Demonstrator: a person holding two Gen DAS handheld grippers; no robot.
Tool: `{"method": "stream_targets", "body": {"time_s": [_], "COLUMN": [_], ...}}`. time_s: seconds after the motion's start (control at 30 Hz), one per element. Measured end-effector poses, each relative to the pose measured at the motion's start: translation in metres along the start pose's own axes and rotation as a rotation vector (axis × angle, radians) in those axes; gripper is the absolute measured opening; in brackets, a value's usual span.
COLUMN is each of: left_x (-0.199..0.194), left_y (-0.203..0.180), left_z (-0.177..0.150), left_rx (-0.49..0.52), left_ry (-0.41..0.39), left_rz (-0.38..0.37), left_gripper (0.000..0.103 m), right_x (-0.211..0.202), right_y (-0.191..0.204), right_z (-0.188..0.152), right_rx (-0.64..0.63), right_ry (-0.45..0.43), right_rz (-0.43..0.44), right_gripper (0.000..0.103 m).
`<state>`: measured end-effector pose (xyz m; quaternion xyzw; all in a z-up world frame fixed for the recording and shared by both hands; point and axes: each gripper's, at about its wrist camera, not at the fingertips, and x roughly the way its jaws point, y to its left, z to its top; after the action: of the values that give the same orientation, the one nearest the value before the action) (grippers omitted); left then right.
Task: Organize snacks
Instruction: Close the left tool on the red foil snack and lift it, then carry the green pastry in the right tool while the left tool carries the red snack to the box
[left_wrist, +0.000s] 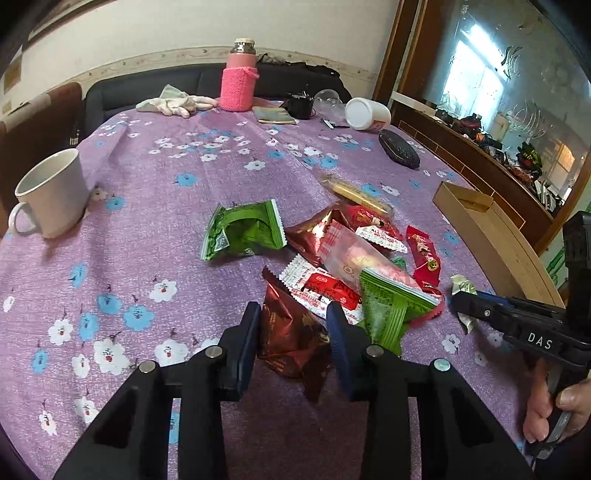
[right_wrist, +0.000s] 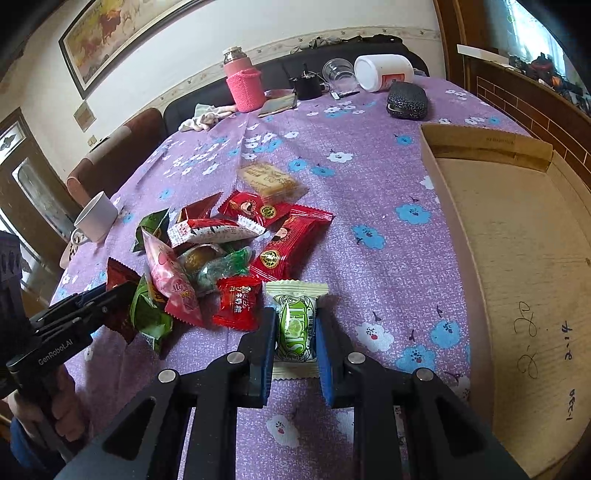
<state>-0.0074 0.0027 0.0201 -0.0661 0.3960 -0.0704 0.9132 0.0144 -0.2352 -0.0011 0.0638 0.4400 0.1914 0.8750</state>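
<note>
- The dark red foil snack packet (left_wrist: 291, 339) is partly hidden between the left gripper (left_wrist: 293, 317) fingers, clamped at the snack pile's near edge.
- The right gripper (right_wrist: 295, 328) fingers squeeze a pale green-printed candy wrapper (right_wrist: 295, 325) beside the pile.
- A shallow brown cardboard box (right_wrist: 517, 258), cut off, lies on the desk right of the pile.

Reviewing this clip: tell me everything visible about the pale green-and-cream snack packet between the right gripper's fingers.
The pale green snack packet is a small pillow-style wrapper of glossy plastic film, cream with crimped, serrated ends and a green oval label with lettering. It looks sealed and plump. It sits lengthwise between the right gripper fingers, whose blue pads press its two long sides, above the purple floral tablecloth. Its far end lies near a red candy packet; contact there is unclear.
</note>
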Motion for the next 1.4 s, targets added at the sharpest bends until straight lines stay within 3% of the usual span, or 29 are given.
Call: {"method": "stream_targets", "body": {"time_s": [0.13,0.23,0.5,0.7,0.97,1.2,1.4], "left_x": [-0.009,-0.015,-0.035,-0.049,-0.039,-0.01,0.035], "left_y": [0.005,0.012,-0.003,-0.046,-0.115,-0.185,-0.23], "left_z": [0.0,0.001,0.003,0.017,0.039,0.069,0.089], "left_rx": [-0.023,-0.061,-0.054,0.009,0.082,0.14,0.141], "left_ry": [-0.037,-0.054,-0.084,-0.096,-0.077,-0.033,0.045], "left_rz": [0.028,0.019,-0.02,-0.095,-0.187,-0.27,-0.308], "left_gripper": [0.027,0.026,0.026,0.026,0.026,0.021,0.021], "right_x": [-0.004,-0.013,-0.035,-0.06,-0.093,-0.106,-0.099], "right_y": [0.001,0.006,0.001,-0.018,-0.054,-0.102,-0.148], "right_z": [0.0,-0.003,0.0,0.006,0.013,0.036,0.07], "right_rx": [-0.004,-0.028,0.003,0.044,0.095,0.155,0.206], "right_ry": [-0.021,-0.047,-0.058,-0.09,-0.147,-0.148,-0.097], "right_rz": [-0.01,-0.033,0.019,0.045,0.018,-0.039,-0.069], "right_gripper": [0.021,0.021,0.021,0.021,0.021,0.021,0.021]}}
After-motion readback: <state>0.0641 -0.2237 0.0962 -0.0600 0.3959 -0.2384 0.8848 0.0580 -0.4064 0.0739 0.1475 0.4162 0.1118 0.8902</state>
